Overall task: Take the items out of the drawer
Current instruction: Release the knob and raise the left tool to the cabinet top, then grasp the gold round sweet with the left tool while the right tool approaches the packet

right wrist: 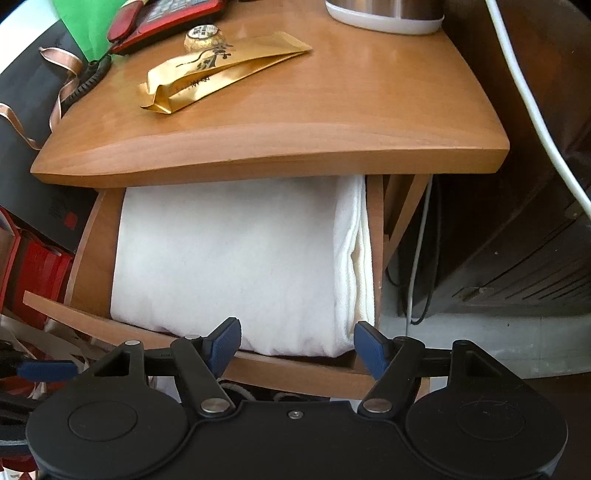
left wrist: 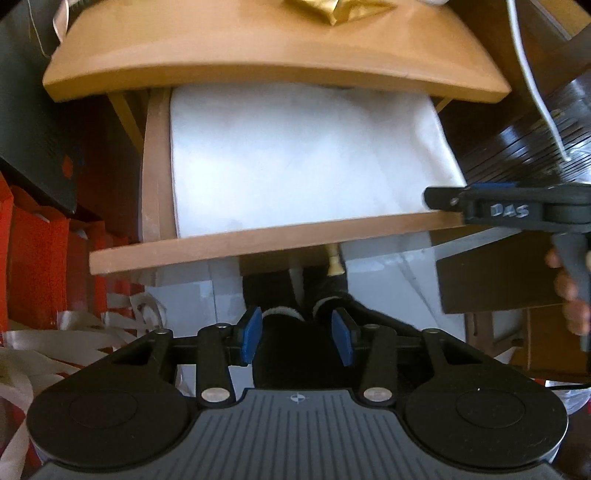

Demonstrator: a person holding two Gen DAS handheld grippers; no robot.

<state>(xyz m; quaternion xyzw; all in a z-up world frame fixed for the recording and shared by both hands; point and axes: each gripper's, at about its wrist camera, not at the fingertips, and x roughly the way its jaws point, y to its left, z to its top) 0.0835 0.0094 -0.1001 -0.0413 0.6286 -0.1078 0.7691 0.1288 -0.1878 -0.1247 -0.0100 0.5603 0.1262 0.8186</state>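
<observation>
The wooden drawer [left wrist: 258,242] of a small bedside table is pulled open, and a folded white towel [left wrist: 303,155] fills it. The same towel shows in the right wrist view [right wrist: 236,258], behind the drawer's front panel [right wrist: 295,373]. My left gripper [left wrist: 297,334] is open and empty, in front of and below the drawer front. My right gripper [right wrist: 297,345] is open and empty, its fingertips at the drawer's front edge, just short of the towel. It also shows in the left wrist view [left wrist: 443,201] at the drawer's right front corner.
The tabletop [right wrist: 332,110] carries a gold packet [right wrist: 221,70], a red phone [right wrist: 166,18] and a metal kettle base [right wrist: 384,14]. Red boxes [left wrist: 37,258] and white ribbons [left wrist: 74,332] lie left. A white cable [right wrist: 535,110] and dark cabinet [right wrist: 517,221] stand right.
</observation>
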